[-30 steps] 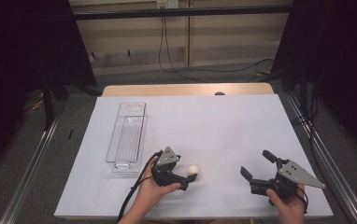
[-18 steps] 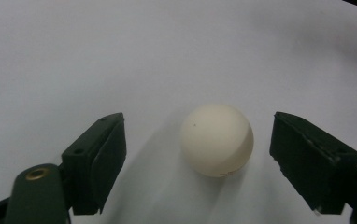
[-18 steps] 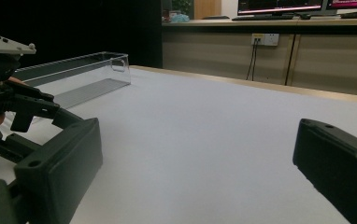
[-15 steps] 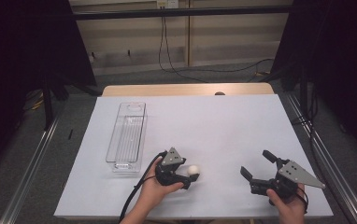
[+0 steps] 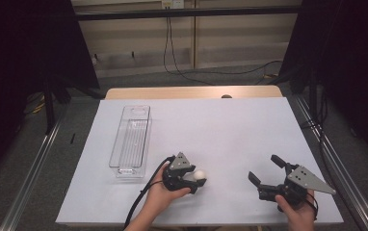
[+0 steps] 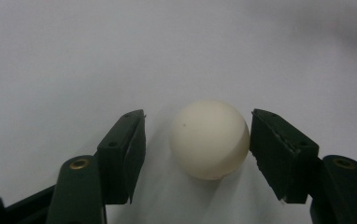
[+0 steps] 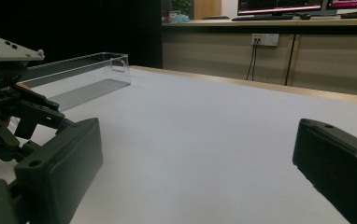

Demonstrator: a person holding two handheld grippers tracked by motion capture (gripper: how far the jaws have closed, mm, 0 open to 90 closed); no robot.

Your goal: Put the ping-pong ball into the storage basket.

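Left gripper closing around the ball

The left gripper (image 6: pixel 197 140) had just been narrowing its jaws around the white ball (image 6: pixel 210 139), smooth, matte and round, on the white table (image 5: pixel 230 130); one pad touched it, the other stood just clear, so no pinch yet. The right gripper (image 5: pixel 267 172) rested spread, empty. A clear ribbed plastic tray (image 5: pixel 131 139) lay nearby.

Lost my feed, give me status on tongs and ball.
Left tongs closing around white ball, one pad touching, other a gap off. Right tongs open, empty. Ball on table, nothing in the way.
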